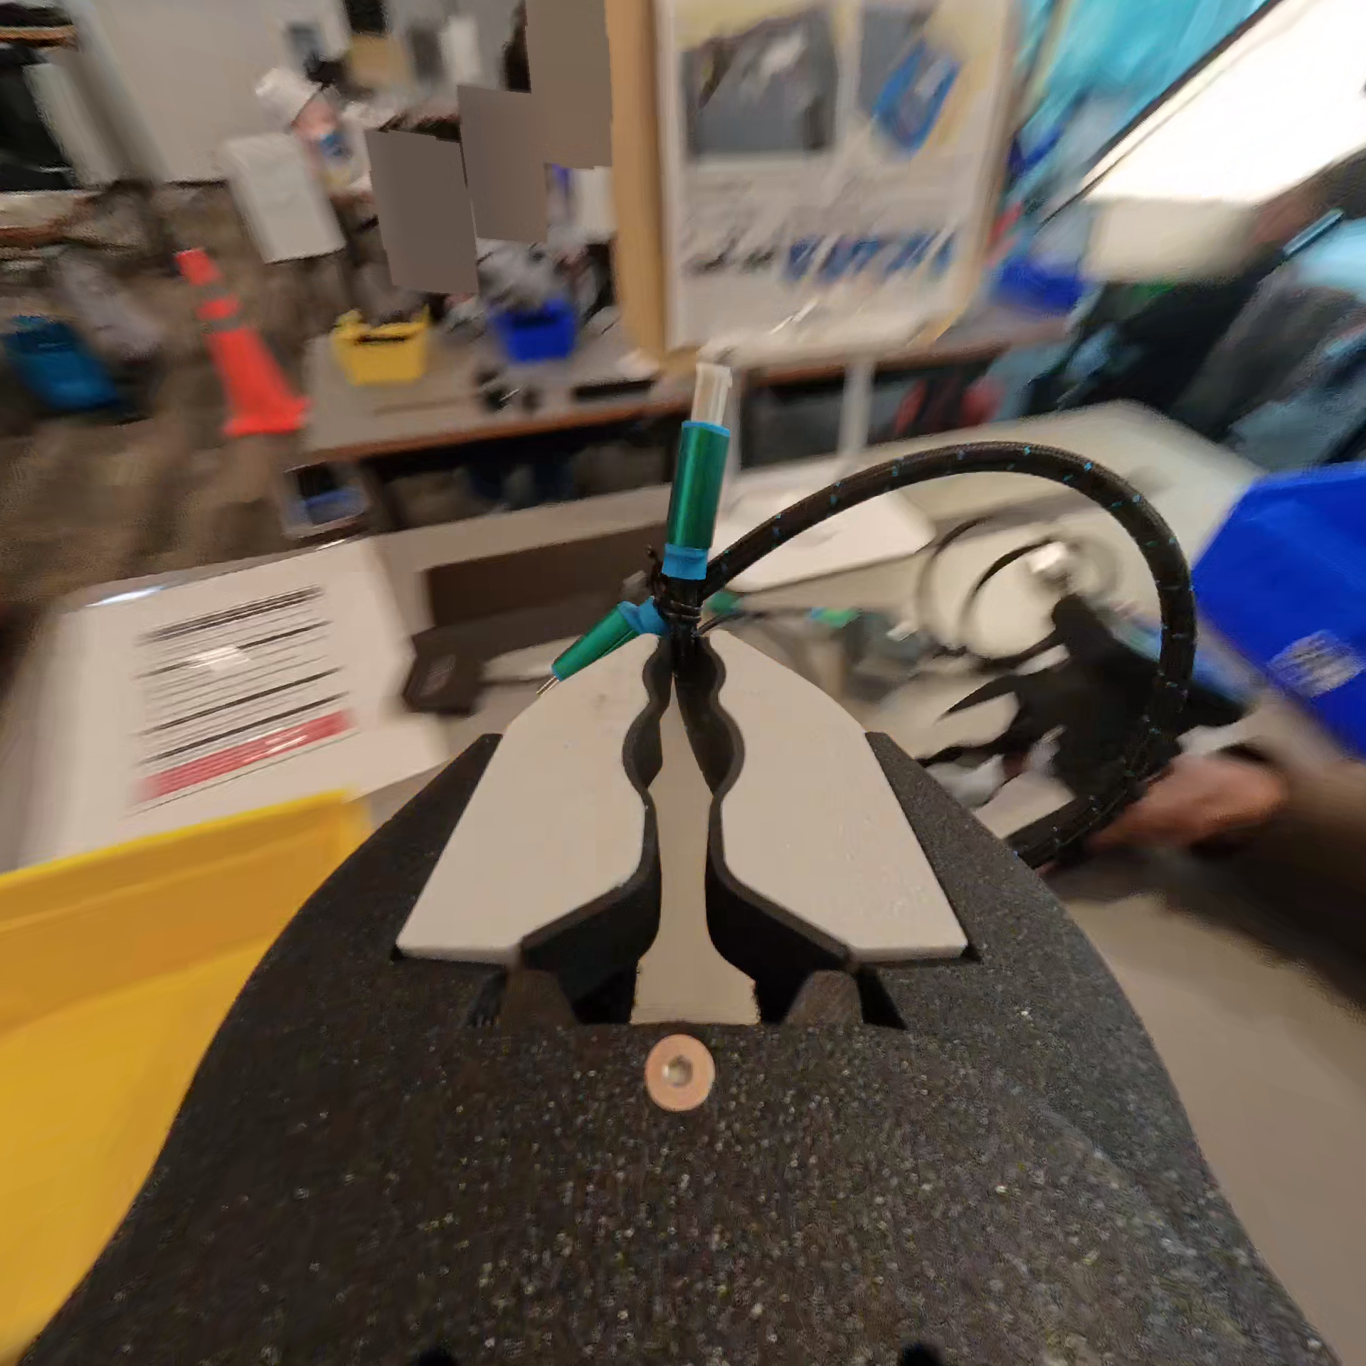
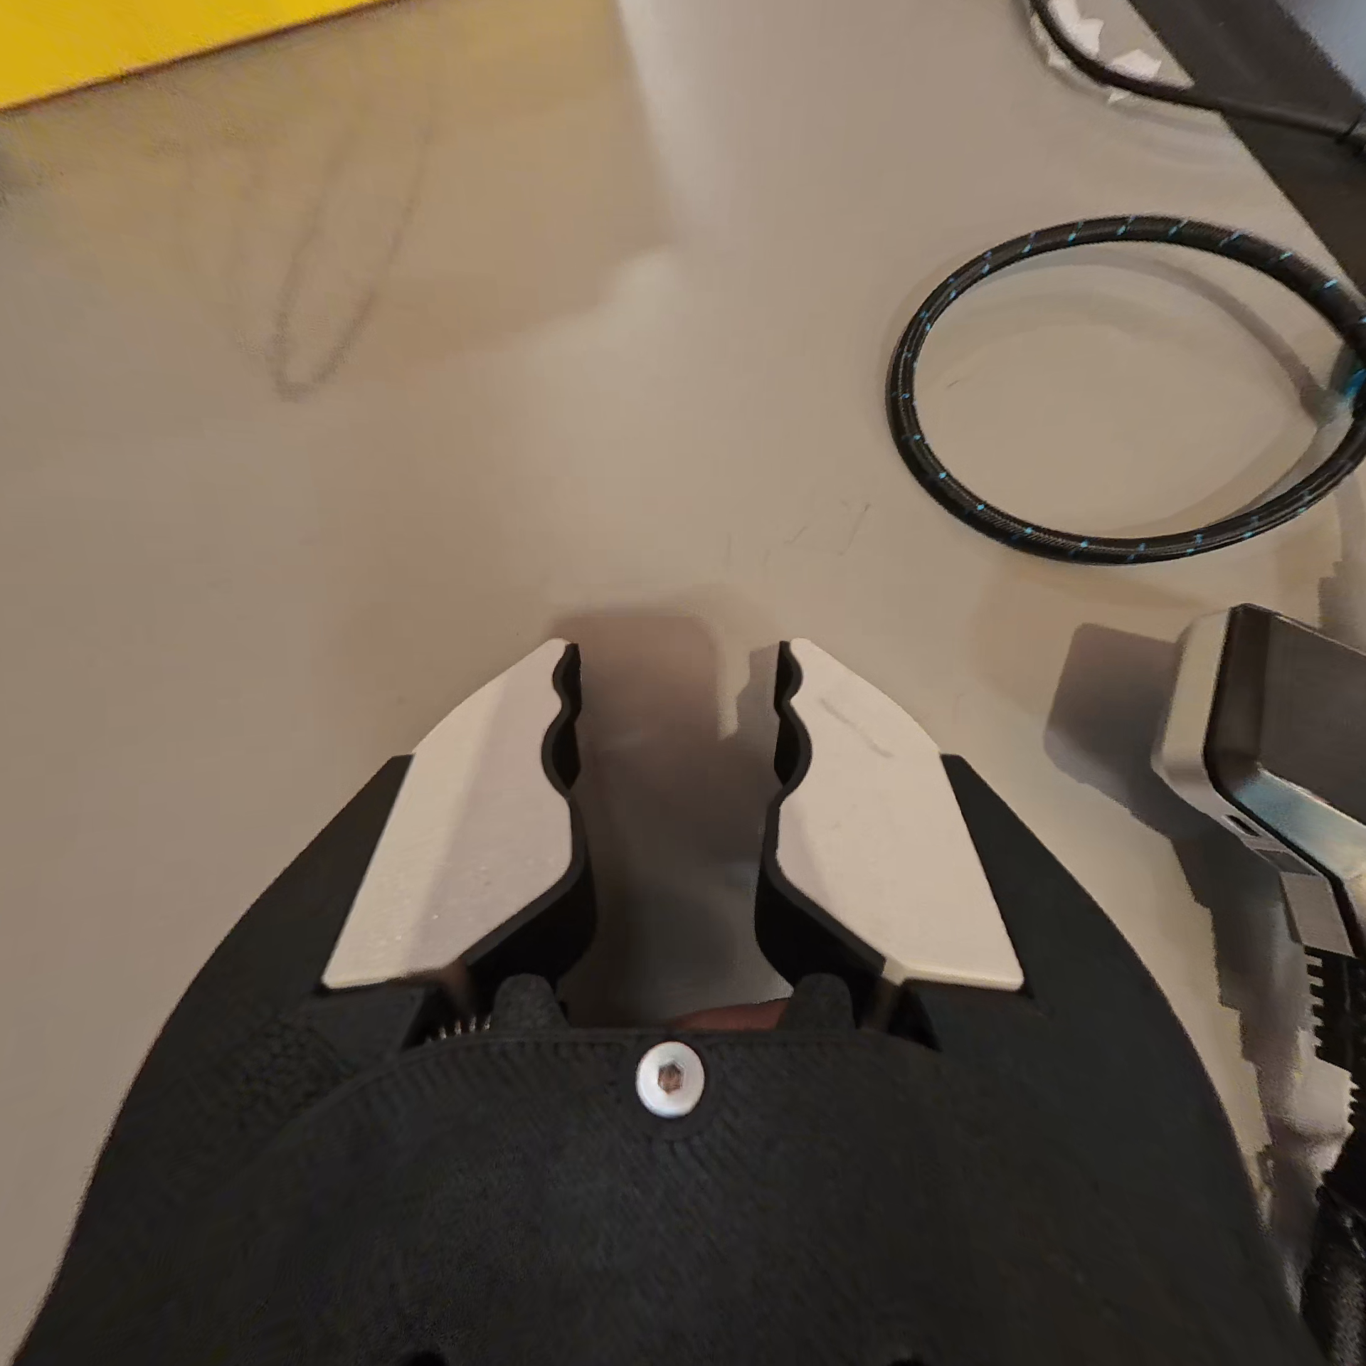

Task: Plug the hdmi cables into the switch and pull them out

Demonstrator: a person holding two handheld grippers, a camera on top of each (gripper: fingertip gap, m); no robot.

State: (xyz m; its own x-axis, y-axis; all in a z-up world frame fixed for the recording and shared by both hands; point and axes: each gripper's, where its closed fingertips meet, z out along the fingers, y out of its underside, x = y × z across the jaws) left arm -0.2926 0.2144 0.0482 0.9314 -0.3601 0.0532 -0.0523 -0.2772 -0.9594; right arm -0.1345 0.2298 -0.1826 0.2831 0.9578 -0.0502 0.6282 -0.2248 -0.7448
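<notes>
In the left wrist view my left gripper [image 1: 684, 658] is shut on a black braided cable [image 1: 1035, 462] flecked with blue, pinched at the fingertips. Just past the pads a long green connector [image 1: 695, 488] with a clear cap stands upright. A smaller green connector [image 1: 595, 650] points down to the left. The cable arcs right and down to a person's hand [image 1: 1197, 806]. My right gripper [image 2: 678, 658] is open and empty, close above the beige table [image 2: 369, 443]. A loop of black braided cable [image 2: 976, 507] lies on the table to its upper right.
A yellow bin [image 1: 111, 998] stands at the lower left and a blue bin [image 1: 1293, 591] at the right. A printed sheet [image 1: 236, 687] lies on the table. A grey device [image 2: 1271, 709] sits right of my right gripper. The yellow bin's edge [image 2: 111, 44] shows at the top left. Spacing between my two grippers at the tips: around 30 centimeters.
</notes>
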